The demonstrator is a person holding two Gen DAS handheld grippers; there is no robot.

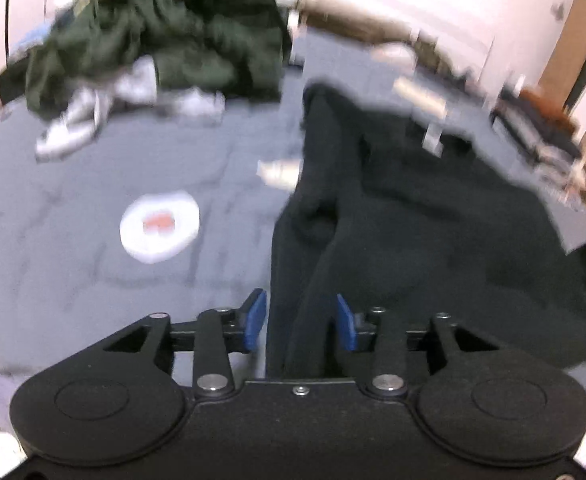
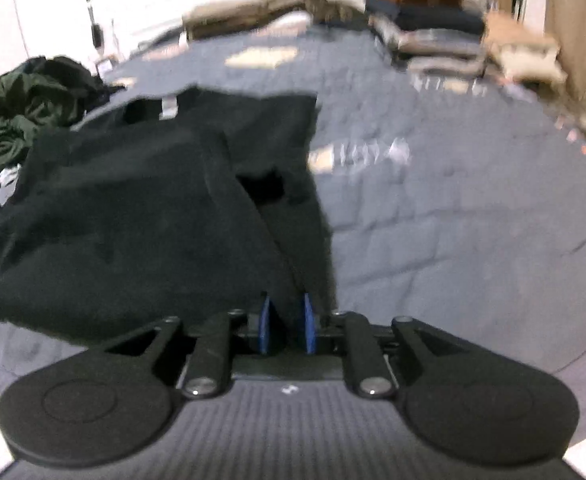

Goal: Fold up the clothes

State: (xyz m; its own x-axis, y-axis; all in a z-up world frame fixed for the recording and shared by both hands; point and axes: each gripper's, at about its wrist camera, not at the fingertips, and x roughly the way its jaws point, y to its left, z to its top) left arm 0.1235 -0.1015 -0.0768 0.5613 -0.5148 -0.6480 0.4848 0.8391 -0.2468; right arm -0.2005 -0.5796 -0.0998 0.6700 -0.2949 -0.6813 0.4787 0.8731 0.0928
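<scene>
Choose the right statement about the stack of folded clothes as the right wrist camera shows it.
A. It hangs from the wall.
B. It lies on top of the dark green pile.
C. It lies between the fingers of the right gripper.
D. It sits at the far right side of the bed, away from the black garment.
D: the stack of folded clothes rests on the bed far right, apart from the black garment.

A grey-blue quilted bedspread (image 2: 453, 220) covers the bed; a white round patch with a red centre (image 1: 159, 227) lies on it.
</scene>
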